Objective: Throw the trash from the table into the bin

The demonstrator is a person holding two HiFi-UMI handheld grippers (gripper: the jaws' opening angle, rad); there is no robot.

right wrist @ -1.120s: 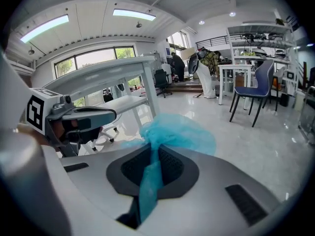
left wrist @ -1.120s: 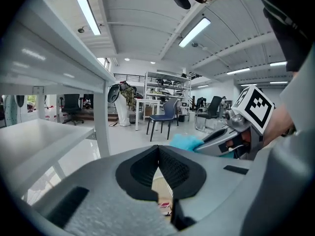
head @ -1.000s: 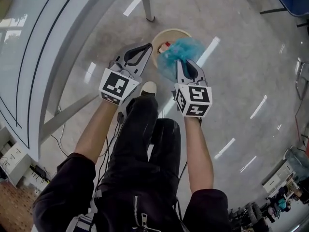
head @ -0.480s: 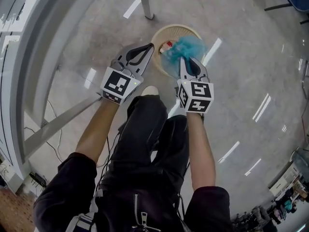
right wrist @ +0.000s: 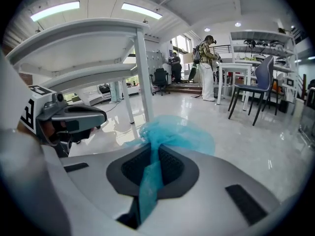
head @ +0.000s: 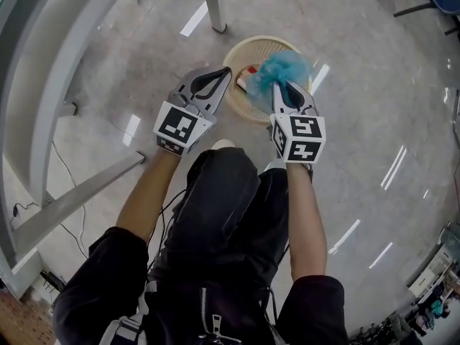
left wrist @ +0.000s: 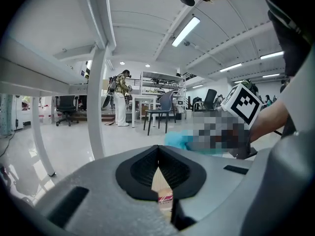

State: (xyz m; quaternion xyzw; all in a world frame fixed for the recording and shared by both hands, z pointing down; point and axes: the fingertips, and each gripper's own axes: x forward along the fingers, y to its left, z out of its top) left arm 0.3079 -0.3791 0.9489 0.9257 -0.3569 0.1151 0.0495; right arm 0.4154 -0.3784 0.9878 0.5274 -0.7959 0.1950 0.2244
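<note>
A round beige bin [head: 253,43] stands on the floor in front of my feet, with a small red-and-white item [head: 249,70] inside it. My right gripper [head: 282,86] is shut on a crumpled blue net [head: 286,67], which hangs over the bin's right half. In the right gripper view the blue net [right wrist: 177,134] bulges out past the closed jaws of my right gripper [right wrist: 153,149]. My left gripper [head: 224,74] is shut and holds nothing, its tips at the bin's left rim. Through my left gripper [left wrist: 157,149] I see the bin [left wrist: 160,183] below.
White table legs [head: 212,6] and a slanted frame bar [head: 79,192] stand to the left and behind the bin. My knees and a white shoe [head: 224,144] are just below the grippers. A cable [head: 65,185] lies on the floor at left. Chairs [right wrist: 256,92] and a standing person [right wrist: 206,68] are far off.
Both grippers have come down together toward the bin. The blue net now hangs over the bin's opening rather than at its near edge. Neither grip has changed.
</note>
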